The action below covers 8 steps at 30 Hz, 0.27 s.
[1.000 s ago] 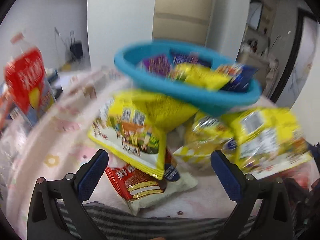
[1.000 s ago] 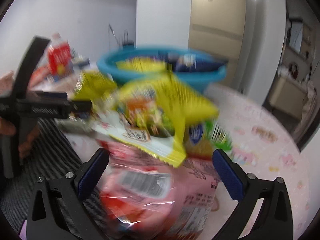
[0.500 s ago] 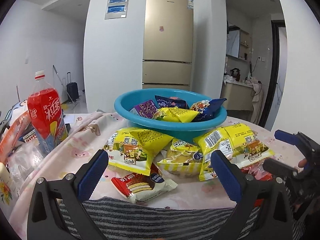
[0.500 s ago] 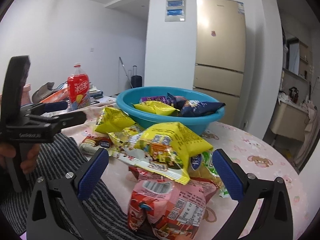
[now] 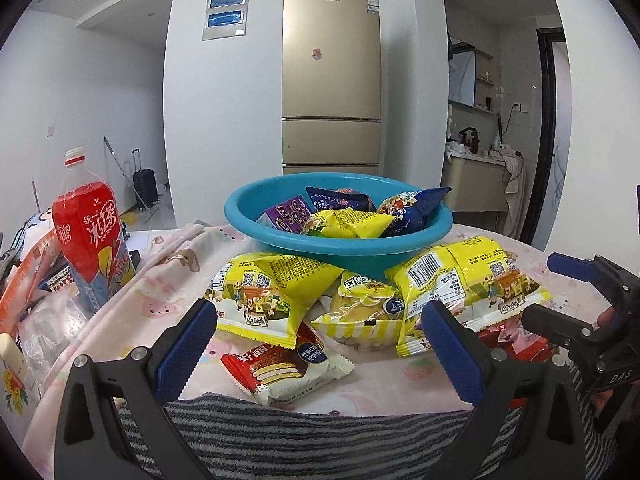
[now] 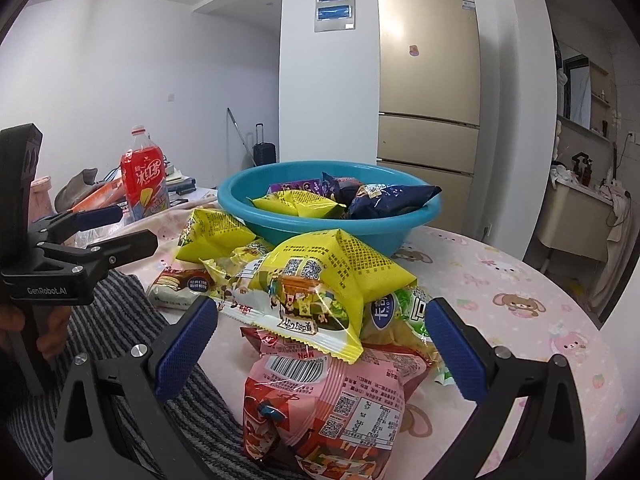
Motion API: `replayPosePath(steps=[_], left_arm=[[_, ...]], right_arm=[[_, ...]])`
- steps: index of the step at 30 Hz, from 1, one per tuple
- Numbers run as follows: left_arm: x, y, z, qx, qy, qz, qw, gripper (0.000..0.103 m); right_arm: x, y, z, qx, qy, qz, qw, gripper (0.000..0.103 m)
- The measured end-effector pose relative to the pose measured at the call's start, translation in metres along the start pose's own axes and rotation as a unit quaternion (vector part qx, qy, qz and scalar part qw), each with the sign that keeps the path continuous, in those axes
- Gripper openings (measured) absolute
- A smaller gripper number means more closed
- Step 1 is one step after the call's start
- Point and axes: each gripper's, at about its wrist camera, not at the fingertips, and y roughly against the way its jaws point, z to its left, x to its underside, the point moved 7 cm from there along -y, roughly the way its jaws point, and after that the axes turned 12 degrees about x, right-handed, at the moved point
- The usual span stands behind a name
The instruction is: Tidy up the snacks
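Observation:
A blue basin (image 5: pixel 280 240) (image 6: pixel 248 216) holds several snack packets on the pink tablecloth. In front of it lie loose packets: two yellow bags (image 5: pixel 272 292) (image 5: pixel 468 280), a pale yellow cake packet (image 5: pixel 360 312) and a red-and-white chocolate pie packet (image 5: pixel 284 364). My left gripper (image 5: pixel 320 344) hovers open just before the pie packet, holding nothing. My right gripper (image 6: pixel 322 344) is open over a pink-red bag (image 6: pixel 332 404), with a yellow bag (image 6: pixel 320 276) lying on top of it. Each gripper shows at the edge of the other's view, held by a hand.
A red iced-tea bottle (image 5: pixel 90 236) (image 6: pixel 144 180) stands left of the basin among clutter. A grey striped cloth (image 5: pixel 304 436) covers the table's near edge. A gold fridge (image 5: pixel 332 80) stands behind, and a doorway opens at the right.
Both views have gone from tilted and blurred to level and sharp. The cameras pulled back and steadied, and the right gripper has come into the left wrist view. Both stay open.

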Motion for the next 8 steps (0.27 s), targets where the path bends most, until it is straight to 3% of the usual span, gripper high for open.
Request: replayPosePath(steps=[8], left_arm=[[0.0000,0.0003,0.0002,-0.003,-0.001,0.000,1.0000,0.103]], right_arm=[[0.0009,-0.0019,-0.0005,0.000,0.001,0.005,1.000,0.103]])
